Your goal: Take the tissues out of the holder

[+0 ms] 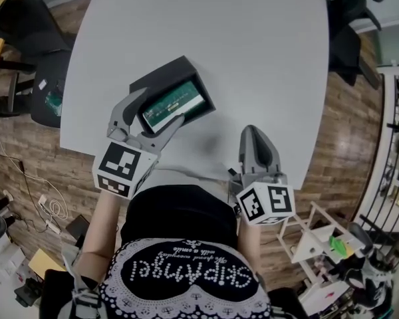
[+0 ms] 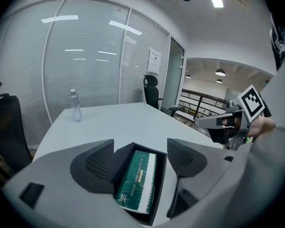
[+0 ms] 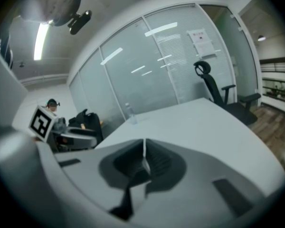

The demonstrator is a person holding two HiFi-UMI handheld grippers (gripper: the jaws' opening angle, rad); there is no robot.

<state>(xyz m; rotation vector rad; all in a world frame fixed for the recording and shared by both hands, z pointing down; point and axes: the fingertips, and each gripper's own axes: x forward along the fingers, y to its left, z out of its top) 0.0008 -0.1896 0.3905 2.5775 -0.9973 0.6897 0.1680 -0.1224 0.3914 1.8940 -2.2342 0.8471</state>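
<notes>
Desk and contents, as I see them from my station:

1. Desk (image 1: 253, 58): one pale grey top with rounded corners. It fills the upper centre of the head view and the middle of both gripper views (image 2: 133, 120) (image 3: 204, 122). The surface is plain and matte.

2. Holder (image 1: 163, 75): a black, open-topped rectangular box. It sits flat on the desk, left of centre in the head view, near the desk's lower edge and askew to it. In the left gripper view it shows at lower centre (image 2: 160, 189).

3. Bottle (image 2: 76, 107): clear and upright, at the far end of the desk, well apart from the holder. It appears small, left of centre, in the right gripper view (image 3: 129, 112).
</notes>
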